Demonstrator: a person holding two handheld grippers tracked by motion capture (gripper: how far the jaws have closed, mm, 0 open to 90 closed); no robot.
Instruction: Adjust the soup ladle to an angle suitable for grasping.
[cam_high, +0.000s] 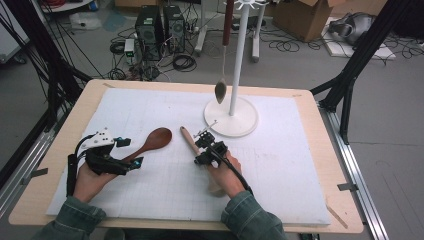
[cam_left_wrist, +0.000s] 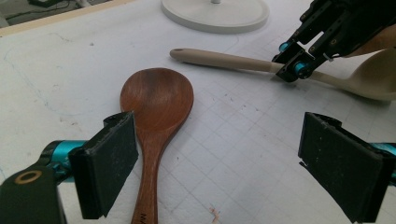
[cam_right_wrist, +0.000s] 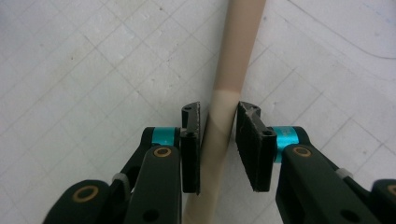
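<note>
A dark wooden spoon (cam_high: 156, 138) (cam_left_wrist: 158, 100) lies on the white mat, bowl pointing away. My left gripper (cam_high: 131, 152) (cam_left_wrist: 217, 158) hovers low over its handle, jaws wide open and nothing pressed; the handle runs beside the left pad (cam_left_wrist: 109, 163). A beige spoon (cam_high: 187, 137) (cam_left_wrist: 224, 60) (cam_right_wrist: 238, 56) lies flat to the right. My right gripper (cam_high: 198, 150) (cam_left_wrist: 290, 71) (cam_right_wrist: 218, 121) straddles its handle. The pads stand close on both sides, and a thin gap shows at the right pad (cam_right_wrist: 250, 140).
A white stand (cam_high: 239, 126) (cam_left_wrist: 215, 16) with a round base sits behind the spoons; a metal spoon (cam_high: 220, 90) hangs from its top. The wooden table edge (cam_high: 30, 200) frames the white mat (cam_high: 280, 165). Cables and computer cases lie on the floor beyond.
</note>
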